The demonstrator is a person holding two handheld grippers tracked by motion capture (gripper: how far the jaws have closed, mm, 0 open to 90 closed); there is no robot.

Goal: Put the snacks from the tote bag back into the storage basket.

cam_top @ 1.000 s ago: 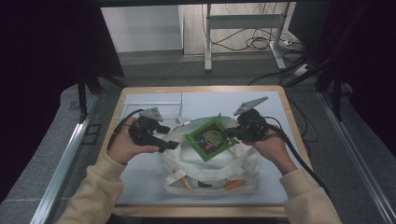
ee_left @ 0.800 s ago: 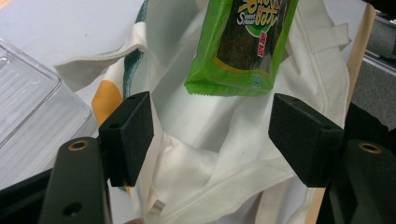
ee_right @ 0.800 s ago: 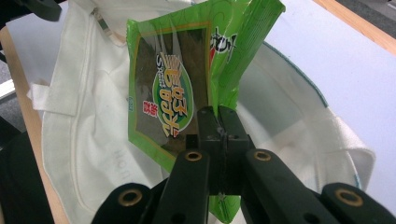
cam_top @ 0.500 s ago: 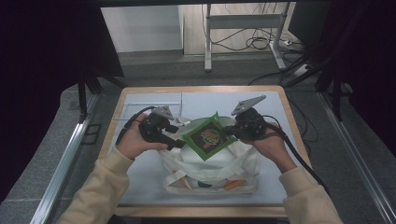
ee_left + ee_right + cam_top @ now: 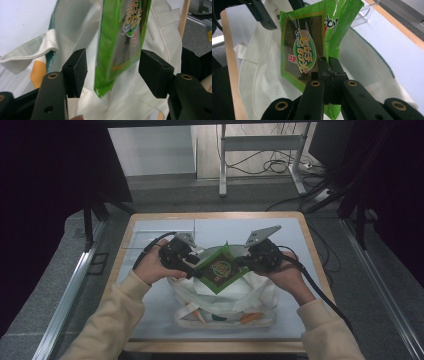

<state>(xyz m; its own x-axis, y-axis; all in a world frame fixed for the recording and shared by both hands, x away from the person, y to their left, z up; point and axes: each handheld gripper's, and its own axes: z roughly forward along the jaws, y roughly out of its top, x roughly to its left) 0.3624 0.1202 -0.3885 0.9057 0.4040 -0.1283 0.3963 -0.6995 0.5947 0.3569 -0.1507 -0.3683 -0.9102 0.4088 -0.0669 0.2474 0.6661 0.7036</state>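
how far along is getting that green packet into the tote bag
Done: right gripper is clamped on the green snack packet, held above the white tote bag. In hand: left gripper jaws have just been closing around its corner, not yet touching. Left: lowering it inside.

My right gripper (image 5: 246, 261) pinches the green packet (image 5: 220, 268) by its right corner above the white bag (image 5: 225, 300), mid-table (image 5: 150, 222). My left gripper (image 5: 196, 268) sits at the packet's left edge, jaws just closing. The bag reaches toward the table's near edge, orange showing on its front.
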